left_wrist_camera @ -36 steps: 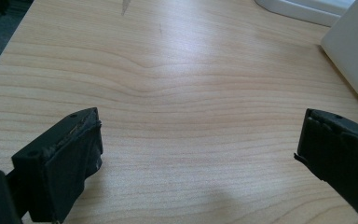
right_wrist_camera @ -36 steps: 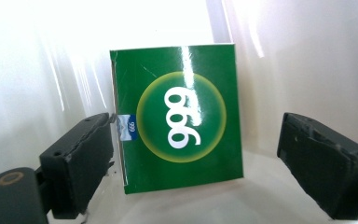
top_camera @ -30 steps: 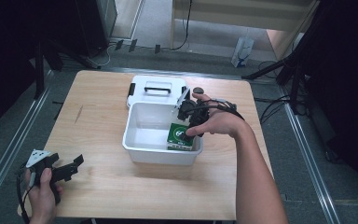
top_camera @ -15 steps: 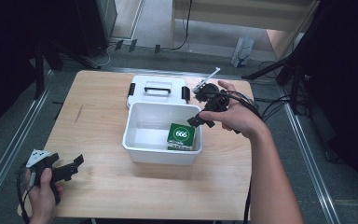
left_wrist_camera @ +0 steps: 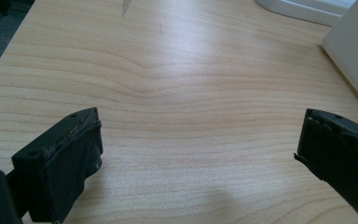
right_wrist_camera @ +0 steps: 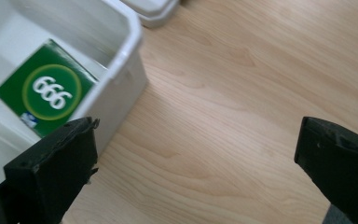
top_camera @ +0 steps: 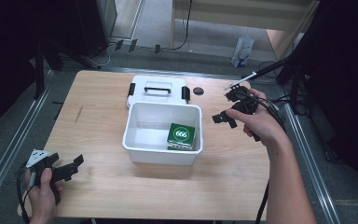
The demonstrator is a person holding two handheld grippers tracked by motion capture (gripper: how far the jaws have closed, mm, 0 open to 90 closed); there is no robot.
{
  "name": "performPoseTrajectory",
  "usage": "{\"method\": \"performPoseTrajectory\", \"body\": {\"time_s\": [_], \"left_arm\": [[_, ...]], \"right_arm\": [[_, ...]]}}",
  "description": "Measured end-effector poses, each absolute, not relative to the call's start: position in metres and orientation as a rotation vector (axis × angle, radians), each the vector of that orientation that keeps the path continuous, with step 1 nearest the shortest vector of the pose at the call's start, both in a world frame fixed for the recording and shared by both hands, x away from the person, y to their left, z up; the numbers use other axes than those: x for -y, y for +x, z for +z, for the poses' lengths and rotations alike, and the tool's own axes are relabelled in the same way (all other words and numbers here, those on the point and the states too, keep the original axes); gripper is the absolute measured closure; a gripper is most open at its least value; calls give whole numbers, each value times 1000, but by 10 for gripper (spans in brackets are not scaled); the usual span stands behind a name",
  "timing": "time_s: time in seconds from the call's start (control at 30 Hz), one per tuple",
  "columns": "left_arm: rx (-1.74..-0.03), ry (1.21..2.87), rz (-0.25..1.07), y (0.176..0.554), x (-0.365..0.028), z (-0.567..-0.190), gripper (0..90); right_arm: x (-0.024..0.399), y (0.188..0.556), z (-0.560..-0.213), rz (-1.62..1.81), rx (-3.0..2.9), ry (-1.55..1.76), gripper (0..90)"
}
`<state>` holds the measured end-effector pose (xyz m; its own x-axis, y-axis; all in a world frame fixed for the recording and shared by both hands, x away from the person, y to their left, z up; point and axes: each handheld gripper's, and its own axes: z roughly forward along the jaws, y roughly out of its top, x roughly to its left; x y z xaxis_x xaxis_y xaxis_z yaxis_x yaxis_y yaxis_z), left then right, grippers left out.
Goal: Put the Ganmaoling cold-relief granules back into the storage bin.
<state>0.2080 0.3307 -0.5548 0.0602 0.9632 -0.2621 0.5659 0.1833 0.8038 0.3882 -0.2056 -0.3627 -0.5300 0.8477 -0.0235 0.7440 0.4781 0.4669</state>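
green showed on the box (top_camera: 182, 135), which lay inside the white bin (top_camera: 162, 151) toward its right wall; its top read "666" in white within a yellow ring. smaller print at one corner of the box (right_wrist_camera: 45, 95) was too blurred to read in the right gripper view. behind the bin, touching its back rim, lay the lid (top_camera: 157, 88) with a handle and two dark clasps. a small dark disc (top_camera: 198, 90) sat just right of the lid; what it was could not be told. the right gripper (top_camera: 227, 108) hovered just right of the bin, jaws spread wide and empty. the left gripper (top_camera: 70, 167) hung well to the bin's front left, jaws also wide apart, gripping nothing. pale wood-grain table (top_camera: 98, 126) carried the bin; beyond it the room was dim, with grey floor and cables.
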Motion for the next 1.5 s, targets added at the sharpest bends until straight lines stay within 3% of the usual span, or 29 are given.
{"method": "performPoseTrajectory", "body": {"time_s": [0.3,0.63,1.1,1.5], "left_arm": [[-1611,1491,595,208,-331,-555,6],[-1611,1492,596,208,-331,-555,6],[-1617,1482,599,207,-331,-555,6],[-1618,1480,601,207,-330,-555,6]], "right_arm": [[242,378,-389,560,-2344,1491,0],[283,350,-444,647,-2136,1550,0],[314,301,-502,818,-1899,1528,0],[329,259,-528,886,-1827,1460,0]]}}
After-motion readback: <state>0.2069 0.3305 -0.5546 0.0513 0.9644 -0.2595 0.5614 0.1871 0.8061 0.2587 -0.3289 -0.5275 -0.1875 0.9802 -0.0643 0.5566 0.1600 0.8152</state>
